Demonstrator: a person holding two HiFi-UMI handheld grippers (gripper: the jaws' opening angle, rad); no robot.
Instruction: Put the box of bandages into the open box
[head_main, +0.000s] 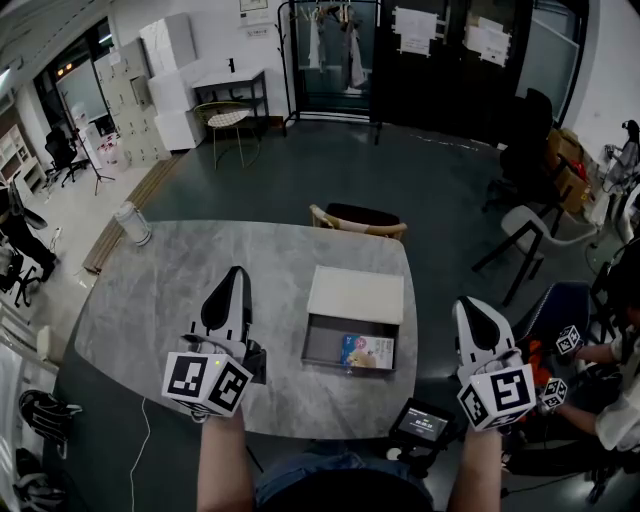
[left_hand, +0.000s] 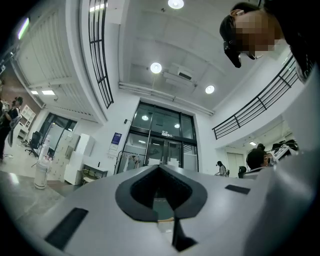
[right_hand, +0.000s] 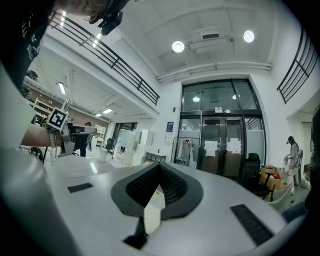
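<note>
Grey surface (head_main: 150, 290) is carrying the open box (head_main: 355, 296) with the bandage box (head_main: 366, 352) inside; left tool (head_main: 237, 273) and right tool (head_main: 467, 304) are hovering, jaws together, gripping nothing.

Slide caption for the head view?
Bandage box lies in the open box; left tongs and right tongs shut, empty.

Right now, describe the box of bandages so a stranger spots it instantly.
On the grey table, near its front edge, sits an open box with its white lid folded back. The box of bandages lies inside, at the right end: the only colourful printed thing there.
</note>
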